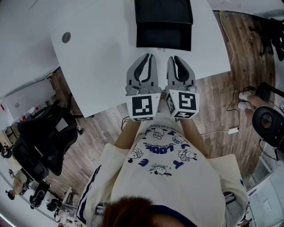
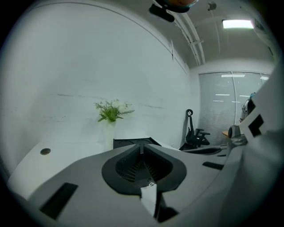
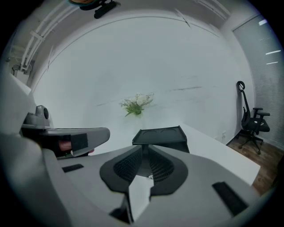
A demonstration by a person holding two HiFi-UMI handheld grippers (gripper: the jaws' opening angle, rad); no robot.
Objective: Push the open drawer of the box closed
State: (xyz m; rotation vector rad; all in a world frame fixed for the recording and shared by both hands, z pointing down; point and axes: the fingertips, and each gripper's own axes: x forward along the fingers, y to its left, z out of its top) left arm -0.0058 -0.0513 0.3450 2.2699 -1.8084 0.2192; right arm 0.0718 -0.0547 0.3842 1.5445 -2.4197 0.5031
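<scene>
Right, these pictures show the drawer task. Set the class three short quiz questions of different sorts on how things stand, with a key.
1. True or false: the left gripper is touching the open drawer of the black box.
2. What does the right gripper hold between its jaws? A the drawer; B nothing, the jaws are together; C the box's edge.
3. Fill in: the black box stands on a white ____.
Key: 1 false, it is short of the drawer; 2 B; 3 table.
</scene>
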